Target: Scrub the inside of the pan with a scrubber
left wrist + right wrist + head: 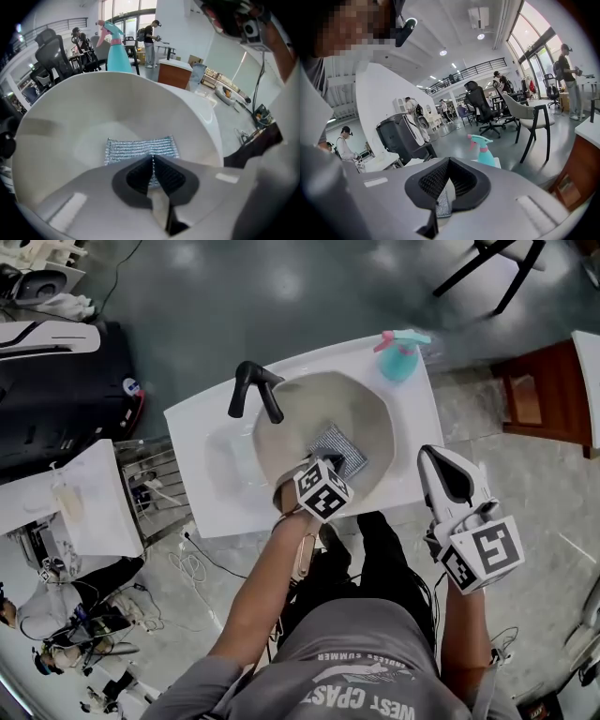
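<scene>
A wide pale pan (281,423) with a black handle (251,388) sits on the white table (202,442). A silvery mesh scrubber (339,448) lies flat on the pan's bottom. My left gripper (323,463) reaches down into the pan. In the left gripper view its jaws (153,159) are shut on the near edge of the scrubber (140,149), with the pan's wall (93,103) curving around it. My right gripper (431,457) hangs off the table's right edge, apart from the pan. Its jaws (448,161) are shut and hold nothing.
A teal spray bottle with a pink trigger (403,354) (115,49) (483,151) stands at the table's far right corner. A wooden cabinet (544,390) is to the right and a black bin (66,395) to the left. Office chairs and people are farther off.
</scene>
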Action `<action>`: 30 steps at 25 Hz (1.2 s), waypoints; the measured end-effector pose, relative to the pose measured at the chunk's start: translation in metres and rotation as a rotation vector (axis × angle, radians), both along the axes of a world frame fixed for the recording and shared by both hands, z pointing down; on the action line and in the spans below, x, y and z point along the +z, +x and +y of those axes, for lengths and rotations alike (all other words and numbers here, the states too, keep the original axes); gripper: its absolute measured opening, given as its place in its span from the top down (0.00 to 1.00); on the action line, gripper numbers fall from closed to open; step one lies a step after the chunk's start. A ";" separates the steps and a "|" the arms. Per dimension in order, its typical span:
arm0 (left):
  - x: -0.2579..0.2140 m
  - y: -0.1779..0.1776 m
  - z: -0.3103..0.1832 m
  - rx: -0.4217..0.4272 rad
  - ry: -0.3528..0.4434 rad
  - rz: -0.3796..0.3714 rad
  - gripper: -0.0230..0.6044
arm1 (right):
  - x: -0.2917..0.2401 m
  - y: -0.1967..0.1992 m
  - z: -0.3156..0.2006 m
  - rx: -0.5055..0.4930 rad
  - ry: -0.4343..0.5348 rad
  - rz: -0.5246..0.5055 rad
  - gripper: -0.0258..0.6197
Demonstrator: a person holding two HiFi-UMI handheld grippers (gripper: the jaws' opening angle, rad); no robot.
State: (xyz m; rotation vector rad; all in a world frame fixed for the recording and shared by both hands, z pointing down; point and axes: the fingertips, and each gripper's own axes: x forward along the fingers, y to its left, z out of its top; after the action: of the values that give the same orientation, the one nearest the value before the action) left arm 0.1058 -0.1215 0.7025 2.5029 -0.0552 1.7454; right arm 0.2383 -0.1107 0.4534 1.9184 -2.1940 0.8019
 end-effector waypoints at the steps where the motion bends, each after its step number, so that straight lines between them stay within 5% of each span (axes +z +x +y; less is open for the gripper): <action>1: -0.008 -0.003 0.001 -0.009 0.010 0.020 0.95 | -0.003 -0.004 0.000 -0.003 0.004 0.000 0.96; 8: -0.098 -0.008 -0.005 -0.136 0.014 0.294 0.95 | -0.019 -0.019 0.006 0.007 0.035 0.008 0.96; 15: -0.180 0.016 0.000 -0.113 0.044 0.485 0.95 | -0.035 -0.015 0.030 0.050 0.057 0.022 0.96; 21: -0.227 0.024 0.010 -0.070 0.075 0.559 0.95 | -0.052 -0.014 0.050 0.072 0.098 0.030 0.96; 30: -0.258 0.024 0.038 0.010 0.088 0.567 0.95 | -0.080 -0.015 0.086 0.139 0.130 0.049 0.96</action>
State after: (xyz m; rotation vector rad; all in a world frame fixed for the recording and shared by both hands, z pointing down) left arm 0.1296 -0.0839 0.4450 2.9587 -0.0800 0.9931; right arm 0.2235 -0.0243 0.3730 2.1478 -2.1529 0.6379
